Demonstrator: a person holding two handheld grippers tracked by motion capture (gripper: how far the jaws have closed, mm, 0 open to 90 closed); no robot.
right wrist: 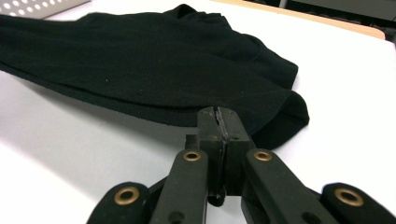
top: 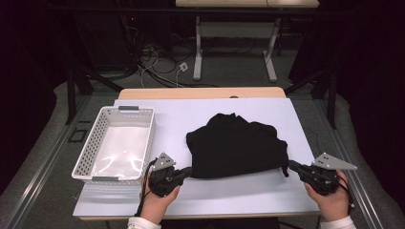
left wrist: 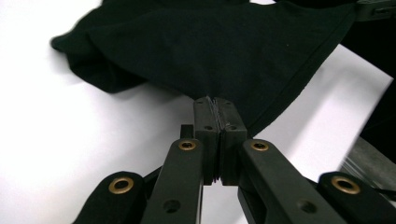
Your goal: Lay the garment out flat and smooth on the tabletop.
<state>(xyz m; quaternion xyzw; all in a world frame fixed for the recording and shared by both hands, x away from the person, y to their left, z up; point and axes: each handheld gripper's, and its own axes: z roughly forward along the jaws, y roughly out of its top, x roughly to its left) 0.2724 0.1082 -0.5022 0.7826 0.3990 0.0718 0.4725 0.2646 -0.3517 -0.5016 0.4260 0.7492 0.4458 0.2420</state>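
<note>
High view: black garment (top: pixel 236 145) stretched between both tools, hem pinched.

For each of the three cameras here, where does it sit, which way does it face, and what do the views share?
High view: above the person's side, facing forward and down on the table, white basket, both hands and grippers.
Left gripper view: rides the left gripper, fingers shut on the black garment hem.
Right gripper view: rides the right gripper, fingers shut at the garment's edge.
Shared: all three views show the black garment on the white tabletop.
</note>
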